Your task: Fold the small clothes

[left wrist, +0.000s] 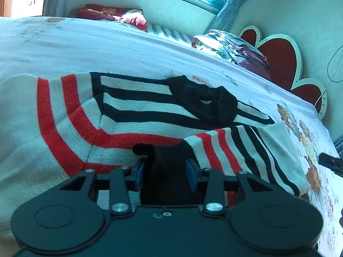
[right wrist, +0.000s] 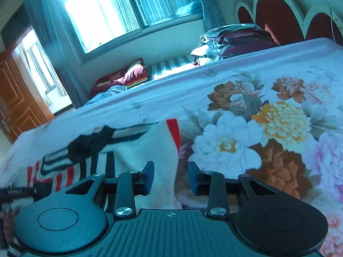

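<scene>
A small knit sweater, cream with red and black stripes and a black collar, lies on the bed. Its right sleeve is folded across the body. My left gripper is low over the sweater, and the sleeve's black cuff lies between its blue pads; the jaws stand apart. In the right wrist view the sweater lies at the lower left, blurred. My right gripper is open over the sweater's cream edge and holds nothing. Its tip shows at the right edge of the left wrist view.
The floral bedsheet covers the bed. Folded dark red bedding is stacked by the scalloped red headboard. A red pillow lies on a striped mattress under the window. A wooden door stands at the left.
</scene>
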Motion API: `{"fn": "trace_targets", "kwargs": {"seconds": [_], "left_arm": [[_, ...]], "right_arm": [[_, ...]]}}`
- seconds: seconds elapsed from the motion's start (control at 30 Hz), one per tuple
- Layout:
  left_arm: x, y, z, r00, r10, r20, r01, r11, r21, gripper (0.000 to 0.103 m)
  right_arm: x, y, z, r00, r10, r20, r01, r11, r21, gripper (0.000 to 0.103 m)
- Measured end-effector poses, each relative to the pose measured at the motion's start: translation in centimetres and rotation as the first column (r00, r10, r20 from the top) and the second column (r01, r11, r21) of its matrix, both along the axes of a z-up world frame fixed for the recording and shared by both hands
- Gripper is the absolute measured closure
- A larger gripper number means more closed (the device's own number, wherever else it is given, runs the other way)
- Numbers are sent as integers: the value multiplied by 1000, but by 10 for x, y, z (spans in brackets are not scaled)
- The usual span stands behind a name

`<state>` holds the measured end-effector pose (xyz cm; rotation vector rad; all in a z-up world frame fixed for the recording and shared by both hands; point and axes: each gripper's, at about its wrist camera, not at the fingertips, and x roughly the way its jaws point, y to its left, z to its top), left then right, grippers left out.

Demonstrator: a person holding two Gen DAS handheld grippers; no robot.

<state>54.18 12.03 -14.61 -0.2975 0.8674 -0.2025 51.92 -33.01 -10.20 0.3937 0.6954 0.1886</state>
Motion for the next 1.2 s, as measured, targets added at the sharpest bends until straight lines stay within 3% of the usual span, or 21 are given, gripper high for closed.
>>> {"fn": "trace_targets", "kwargs": {"seconds": [0.07, 0.23, 0.27, 0.3, 0.33, 0.4, 0.47, 0.57, 0.63, 0.67, 0.7, 0.73, 0.83, 0.93, 1.07, 1.13, 1.2], "left_arm": [[4, 2, -1, 1000, 24, -10, -24, 1000, -17, 69], [10, 8, -7, 998, 59, -17, -60, 997, -38, 97], [8, 8, -7, 998, 64, -7, -64, 997, -39, 98], [5, 7, -4, 997, 68, 20, -68, 997, -23, 99], [-1, 4, 1, 995, 70, 67, -70, 998, 2, 99], [-6, -2, -1, 994, 84, 71, -90, 993, 79, 99], [-8, -3, -8, 993, 96, 69, -101, 991, 83, 98], [-7, -4, -6, 993, 102, 65, -109, 989, 103, 94], [-10, 0, 1, 989, 137, 62, -143, 983, 112, 78], [-16, -2, 10, 981, 165, 98, -180, 970, 161, 73], [-21, -7, 20, 972, 177, 154, -208, 955, 213, 63], [-21, -14, 27, 970, 155, 185, -195, 957, 217, 62], [3, -65, 35, 986, -13, 167, -14, 987, 158, 59], [32, -131, 23, 977, -182, 116, 164, 976, 145, 58], [56, -175, 2, 967, -246, 70, 230, 956, 180, 58], [58, -171, 1, 972, -222, 81, 201, 956, 216, 58], [56, -154, -1, 983, -166, 80, 137, 950, 281, 59]], "right_arm": [[37, -7, -7, 1000, -1, -19, 2, 998, 62, 69], [106, -16, -46, 988, 9, -152, 16, 987, 158, 69], [111, -16, -50, 987, 31, -157, -3, 985, 174, 73], [112, -15, -50, 990, 56, -128, -33, 984, 175, 97], [111, -12, -46, 992, 73, -107, -59, 989, 136, 97], [110, -3, -47, 991, 79, -107, -78, 997, 8, 97], [109, 0, -57, 990, 80, -113, -83, 996, -25, 97], [107, 1, -53, 990, 77, -116, -83, 996, -45, 96], [98, 5, -42, 995, 54, -78, -63, 992, -108, 85], [92, 6, -36, 998, 41, -42, -47, 988, -146, 78], [88, 6, -29, 998, 56, -13, -57, 987, -151, 78], [87, 8, -25, 996, 91, -7, -91, 987, -130, 78], [88, 42, -23, 972, 235, 0, -232, 959, -163, 78], [96, 74, -27, 951, 310, -8, -306, 932, -194, 78], [103, 89, -40, 907, 419, -44, -417, 876, -242, 78], [112, 77, -44, 943, 331, -42, -326, 886, -330, 78], [132, 40, -52, 983, 167, -77, -183, 932, -311, 78]]}}
